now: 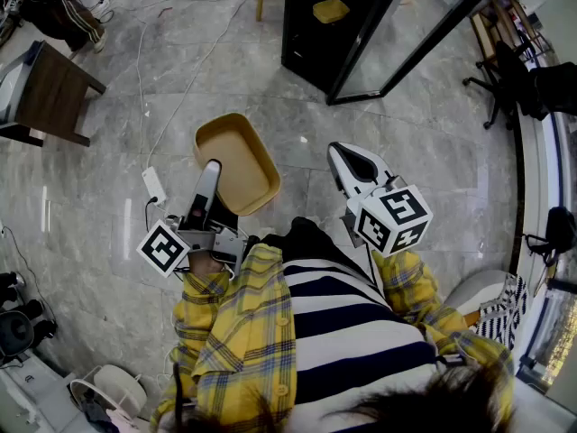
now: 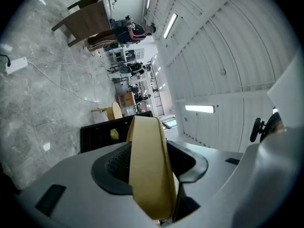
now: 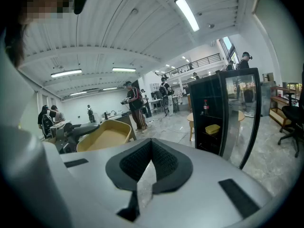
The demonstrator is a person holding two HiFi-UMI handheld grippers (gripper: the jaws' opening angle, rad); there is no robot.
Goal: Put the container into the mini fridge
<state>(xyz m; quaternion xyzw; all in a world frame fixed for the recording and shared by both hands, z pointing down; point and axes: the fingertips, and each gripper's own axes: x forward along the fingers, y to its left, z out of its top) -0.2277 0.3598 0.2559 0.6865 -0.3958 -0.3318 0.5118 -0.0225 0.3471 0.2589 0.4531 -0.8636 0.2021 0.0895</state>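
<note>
The left gripper (image 1: 211, 166) clamps its fingers on the tan container's (image 1: 242, 156) wall, holding it level, seemingly for the open mini fridge (image 1: 315, 34) at one o'clock; the right gripper's (image 1: 348, 159) fingers are closed, empty.

The person's left arm (image 1: 209, 327) and right arm (image 1: 416, 298), both in yellow plaid sleeves, are bent close beside the torso, with each claw reaching forward. The left claw (image 1: 210, 168) lies about level, its marker cube (image 1: 164, 247) at the rear, and its jaws are clamped on the rim of the tan container (image 1: 239, 156), the wall pinched between the ribbed pads (image 2: 114, 163). The right claw (image 1: 350, 161) tilts slightly downward, well apart from the left, its jaws closed together with nothing between them.
</note>
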